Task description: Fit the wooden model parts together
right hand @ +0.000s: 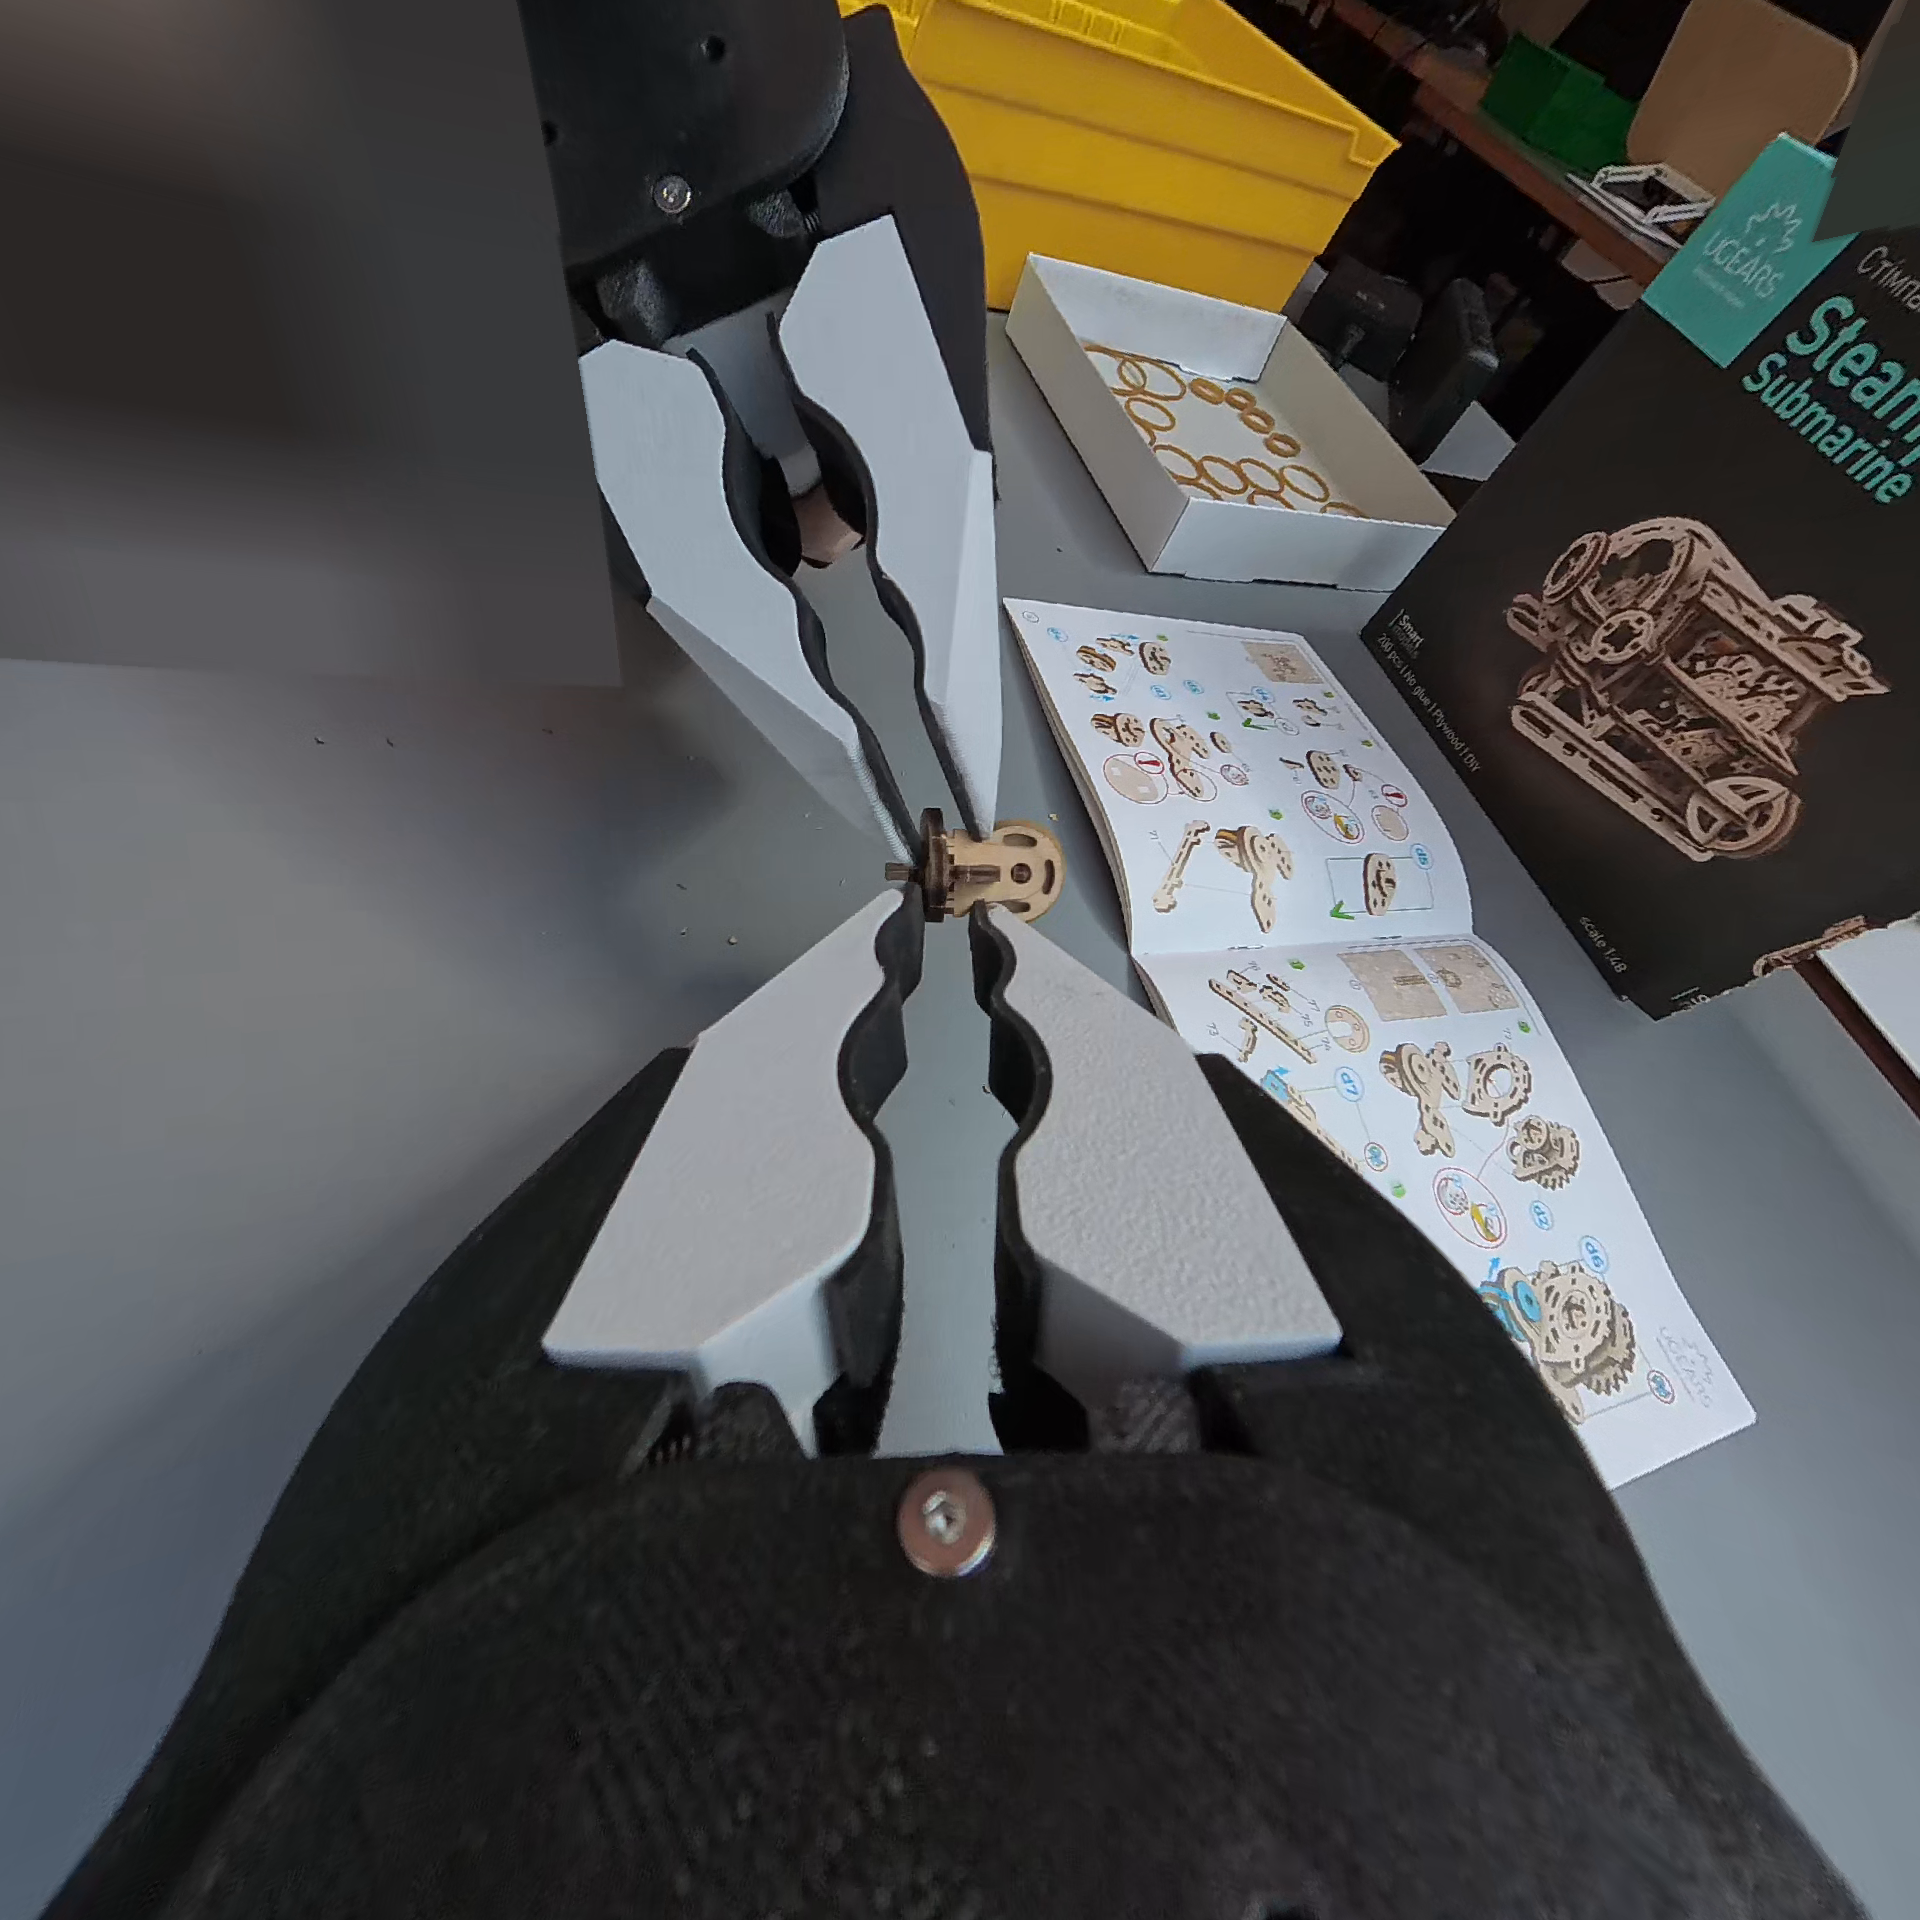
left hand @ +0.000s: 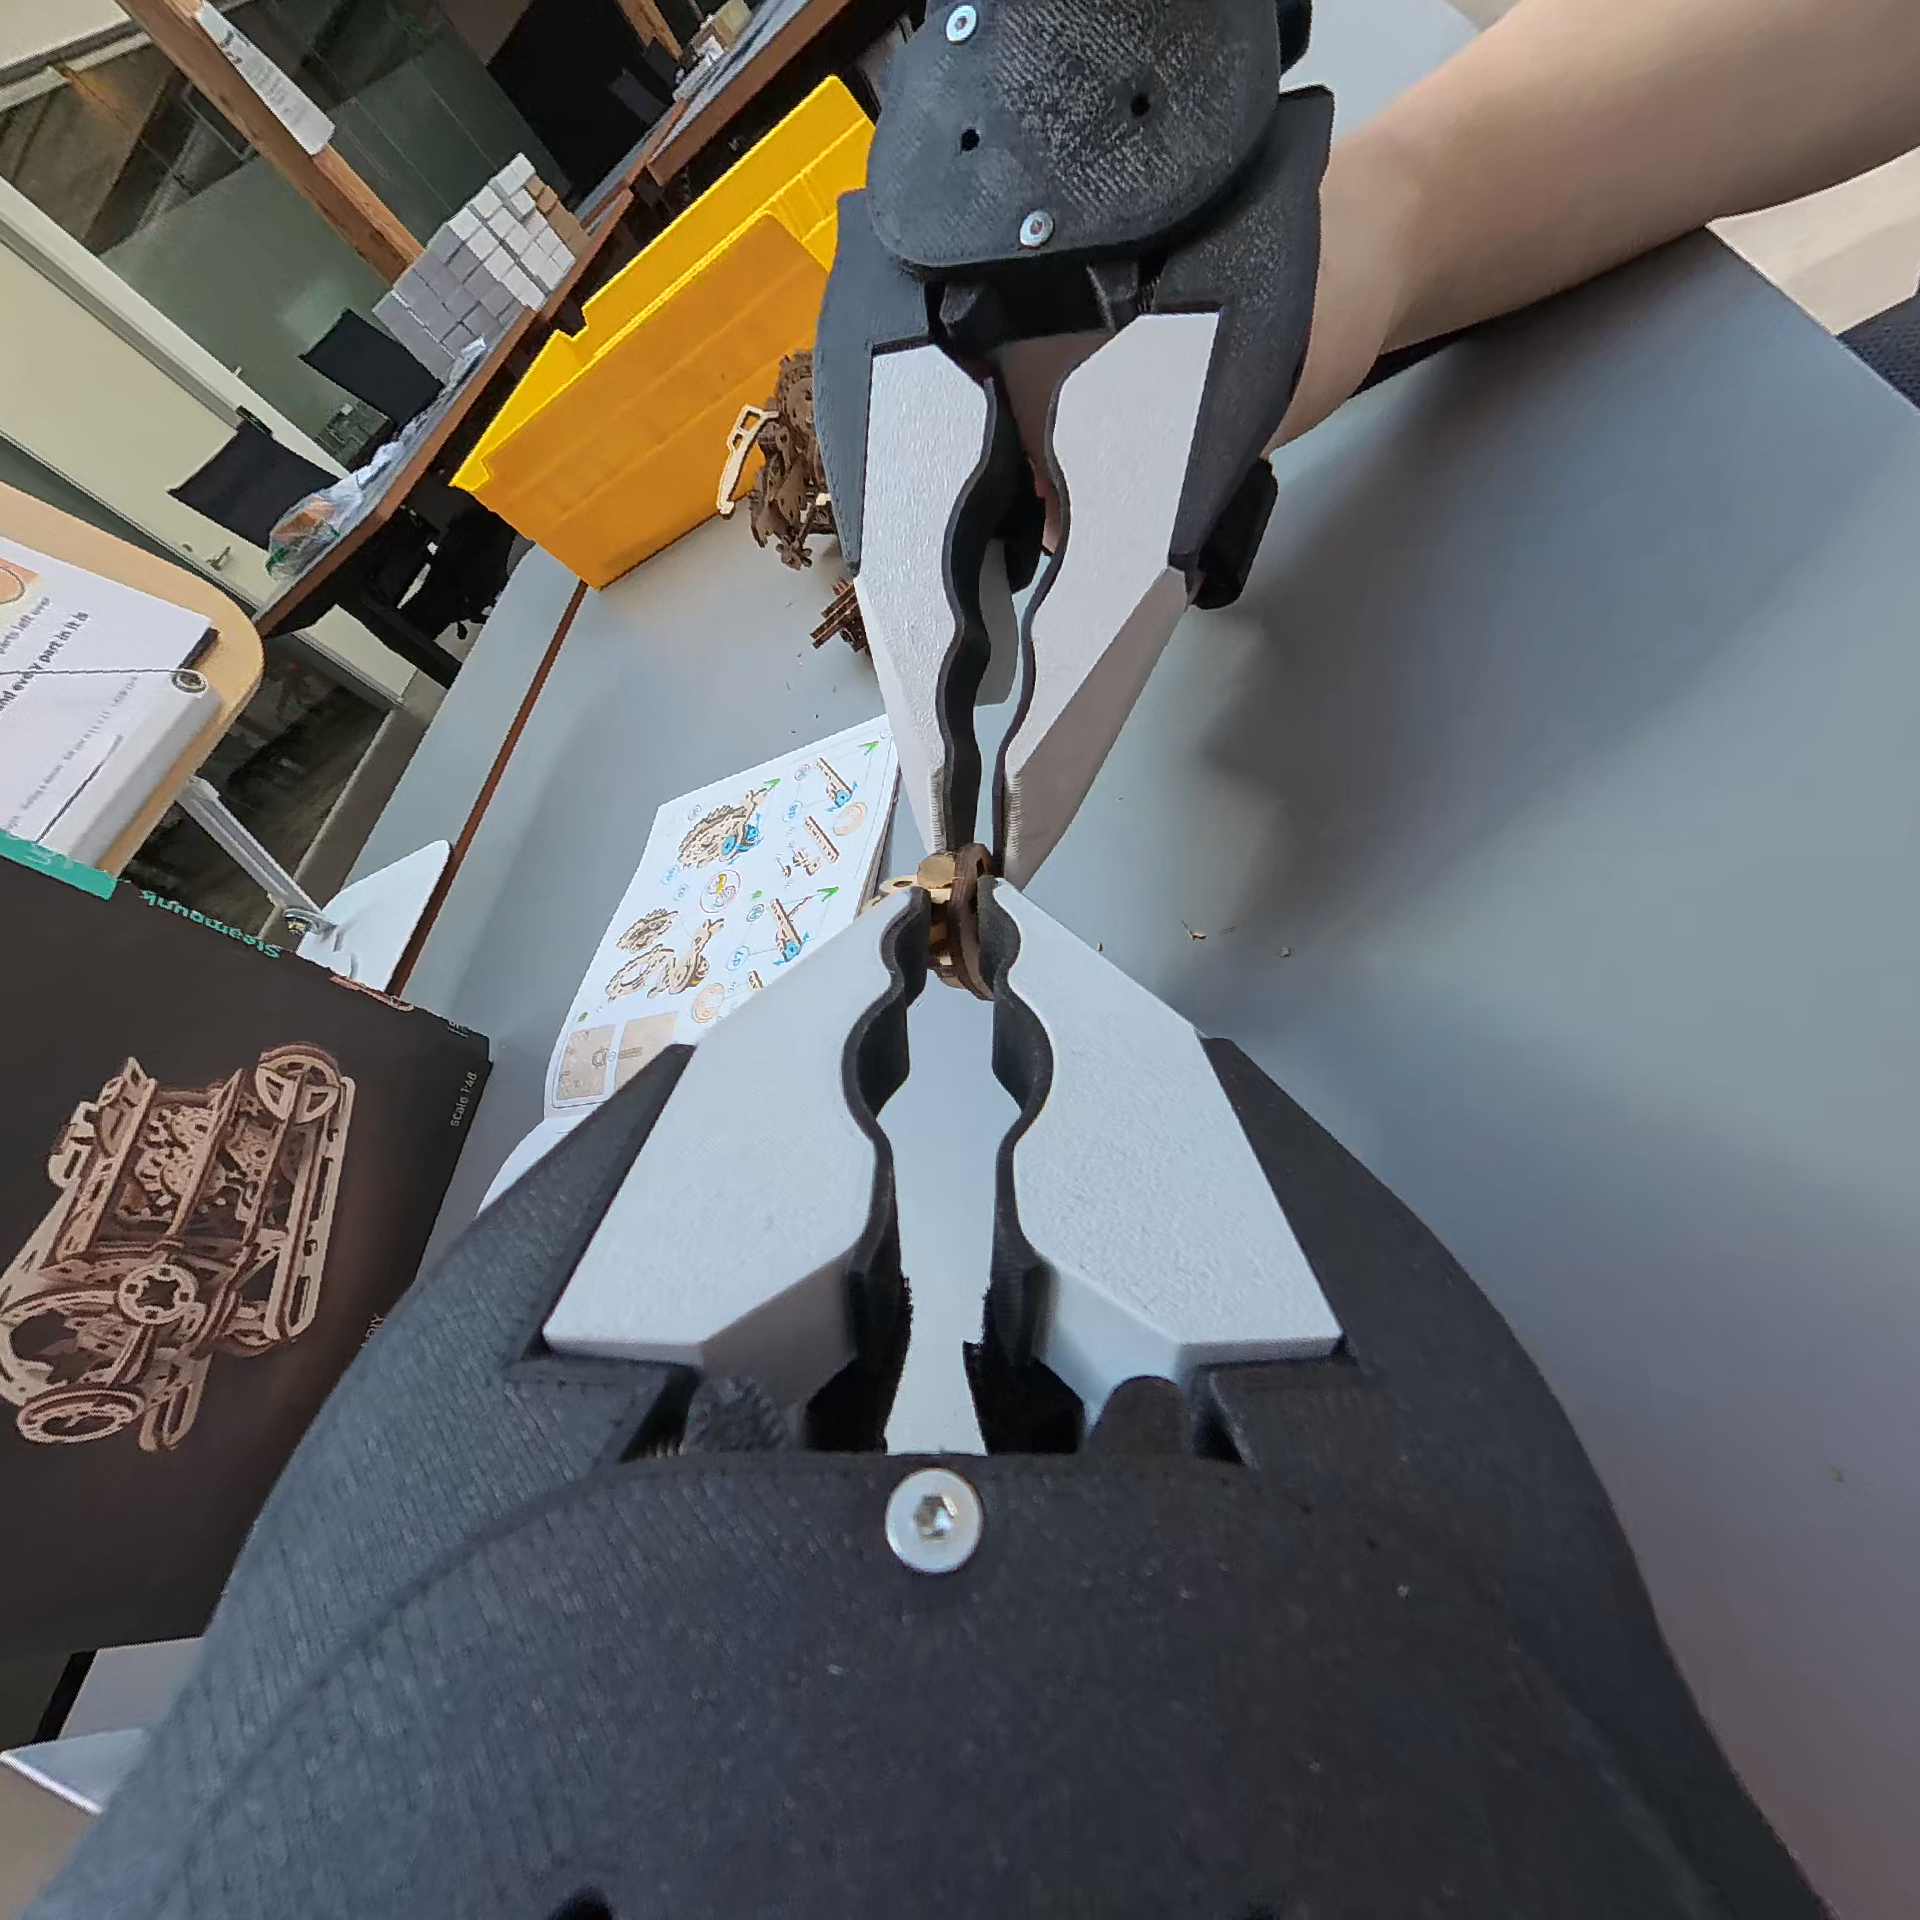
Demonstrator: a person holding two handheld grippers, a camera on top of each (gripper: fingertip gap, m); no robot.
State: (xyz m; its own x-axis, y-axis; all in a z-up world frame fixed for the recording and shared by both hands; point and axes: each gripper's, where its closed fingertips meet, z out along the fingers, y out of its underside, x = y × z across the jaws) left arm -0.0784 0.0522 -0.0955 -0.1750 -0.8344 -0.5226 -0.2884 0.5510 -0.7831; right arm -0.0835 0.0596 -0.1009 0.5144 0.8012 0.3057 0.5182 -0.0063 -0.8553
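A small wooden assembly point(right hand: 1013, 871), a dark disc on a short pin with a pale round-ended piece beside it, hangs in the air above the grey table point(right hand: 312, 1039). It also shows in the left wrist view point(left hand: 954, 920). My left gripper point(left hand: 956, 940) and my right gripper point(right hand: 943, 920) meet tip to tip on it, both nearly closed and pinching it. In the left wrist view the right gripper point(left hand: 977, 831) comes in from above. In the right wrist view the left gripper point(right hand: 935, 821) comes in from above. I cannot tell which part each one grips.
An open instruction booklet point(right hand: 1351, 987) lies on the table beside a dark model box point(right hand: 1714, 675). A white tray point(right hand: 1299, 540) of wooden rings and yellow bins point(right hand: 1143, 135) stand behind. A partly built wooden model point(left hand: 790, 457) stands near the bins. A person's forearm point(left hand: 1558, 208) holds the right gripper. The grippers are tip to tip, or close to it.
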